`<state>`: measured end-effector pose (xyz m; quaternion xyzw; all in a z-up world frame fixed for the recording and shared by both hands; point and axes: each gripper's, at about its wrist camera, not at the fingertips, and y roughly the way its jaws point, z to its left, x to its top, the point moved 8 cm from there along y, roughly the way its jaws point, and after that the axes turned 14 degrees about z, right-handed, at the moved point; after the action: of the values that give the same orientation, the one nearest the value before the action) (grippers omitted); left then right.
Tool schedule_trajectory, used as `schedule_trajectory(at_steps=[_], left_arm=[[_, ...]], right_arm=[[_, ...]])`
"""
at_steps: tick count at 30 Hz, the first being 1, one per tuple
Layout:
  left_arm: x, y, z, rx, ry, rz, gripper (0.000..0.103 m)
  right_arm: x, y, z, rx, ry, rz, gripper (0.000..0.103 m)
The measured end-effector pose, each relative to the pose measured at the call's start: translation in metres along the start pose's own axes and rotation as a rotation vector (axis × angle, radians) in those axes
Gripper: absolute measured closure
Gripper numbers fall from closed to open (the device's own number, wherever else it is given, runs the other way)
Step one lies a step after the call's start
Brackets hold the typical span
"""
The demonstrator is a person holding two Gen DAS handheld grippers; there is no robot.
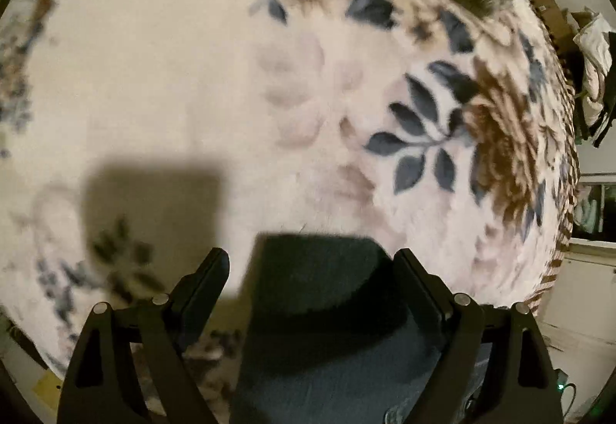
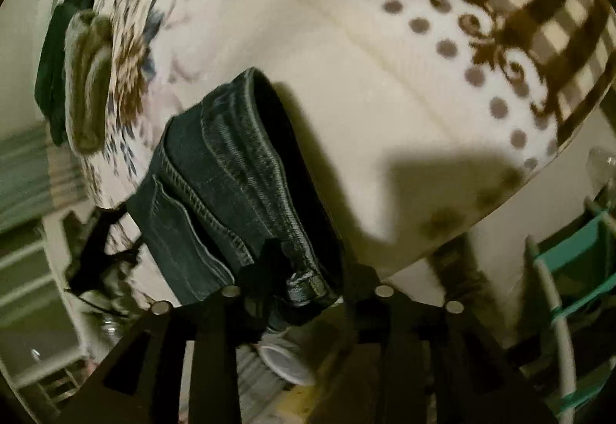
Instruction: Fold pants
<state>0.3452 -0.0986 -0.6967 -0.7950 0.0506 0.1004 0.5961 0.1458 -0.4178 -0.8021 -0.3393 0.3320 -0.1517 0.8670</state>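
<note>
The pants (image 2: 231, 200), dark denim, lie folded on a patterned blanket (image 1: 154, 77) spread over what looks like a bed, at its near edge.

Left tool (image 1: 312, 262): jaws spread wide, pointed steeply down. A dark end of the pants (image 1: 319, 308) lies between and below the fingers; neither pad touches it.

Right tool (image 2: 308, 270): jaws partly parted around the near end of the fold, at the seamed edge. Whether the pads press on the denim cannot be told; the fingertips are dark against the cloth.

Step in hand, as judged: a fold has been laid and the right tool is at its near end, either letting go or about to take hold.

Next move calls for the left tool to descend and close on the end beneath it, with both tools on the same layer stack.
</note>
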Motion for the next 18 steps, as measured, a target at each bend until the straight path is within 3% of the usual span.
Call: schedule_trajectory(at_steps=[2, 3, 4, 6, 7, 11, 15, 16, 17, 18], left_arm=[[0.005, 0.006, -0.001, -0.013, 0.013, -0.001, 0.042], [0.006, 0.006, -0.002, 0.010, 0.031, -0.018, 0.062], [0.004, 0.005, 0.001, 0.024, 0.039, -0.027, 0.074], [0.003, 0.003, 0.005, 0.023, 0.048, -0.044, 0.084], [0.003, 0.000, 0.009, 0.012, 0.048, -0.049, 0.088], [0.007, 0.001, 0.020, -0.011, 0.037, -0.056, 0.093], [0.007, -0.002, 0.019, -0.025, 0.040, -0.048, 0.092], [0.005, -0.008, 0.019, -0.025, 0.049, -0.054, 0.091], [0.000, -0.014, 0.020, -0.035, 0.054, -0.056, 0.091], [-0.011, -0.022, 0.024, -0.059, 0.046, -0.058, 0.081]], right_arm=[[0.002, 0.001, 0.002, -0.008, -0.009, 0.002, 0.067], [0.002, 0.002, 0.005, -0.013, -0.027, 0.005, 0.067], [0.002, 0.005, 0.007, -0.025, -0.046, 0.009, 0.067], [0.001, 0.004, 0.008, -0.054, -0.066, -0.011, 0.070], [0.002, 0.003, 0.010, -0.059, -0.069, -0.027, 0.078], [0.005, 0.003, 0.008, -0.113, -0.070, -0.072, 0.080], [0.011, 0.009, 0.009, -0.096, -0.076, -0.040, 0.078], [0.011, 0.008, 0.010, -0.080, -0.081, -0.029, 0.074], [0.009, 0.006, 0.011, -0.051, -0.085, -0.019, 0.064], [0.008, 0.004, 0.011, -0.012, -0.081, -0.014, 0.055]])
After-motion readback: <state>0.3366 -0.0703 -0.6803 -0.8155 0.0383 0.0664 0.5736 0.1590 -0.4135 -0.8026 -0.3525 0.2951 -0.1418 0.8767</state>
